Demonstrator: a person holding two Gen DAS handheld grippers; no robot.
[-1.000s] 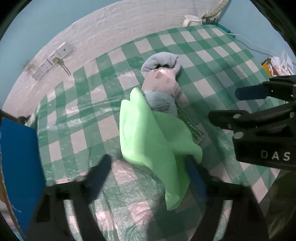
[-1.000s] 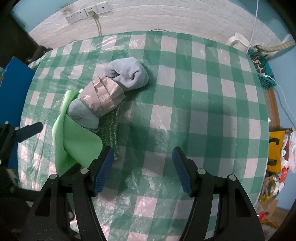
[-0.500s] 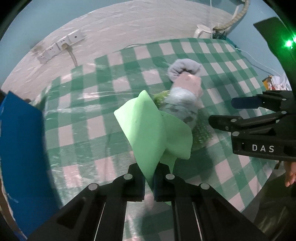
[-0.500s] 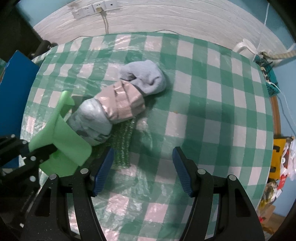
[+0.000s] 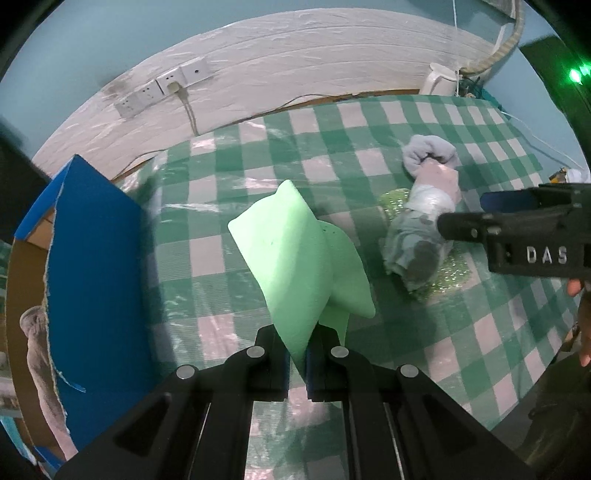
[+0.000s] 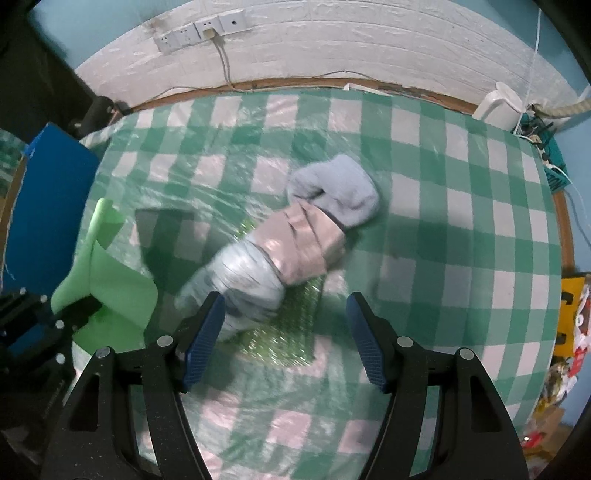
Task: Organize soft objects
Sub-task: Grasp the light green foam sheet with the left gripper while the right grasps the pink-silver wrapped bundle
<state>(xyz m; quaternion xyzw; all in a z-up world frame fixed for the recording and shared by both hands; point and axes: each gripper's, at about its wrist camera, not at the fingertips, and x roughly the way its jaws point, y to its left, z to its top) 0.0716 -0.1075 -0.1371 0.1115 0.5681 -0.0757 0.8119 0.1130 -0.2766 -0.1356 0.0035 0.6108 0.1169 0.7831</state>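
My left gripper is shut on a light green cloth and holds it lifted above the checked table; the cloth also shows in the right wrist view. A rolled bundle of grey, pink and pale blue soft cloths lies on a glittery green cloth in mid-table. It also shows in the left wrist view. My right gripper is open, low over the near end of the bundle.
A blue cardboard box stands open at the table's left edge, with a pinkish soft item inside. Wall sockets with a cable and a white kettle are at the back. Clutter sits off the right edge.
My left gripper closed on the green cloth, lifted it off the bundle and carried it left toward the blue box. My right gripper moved closer to the bundle.
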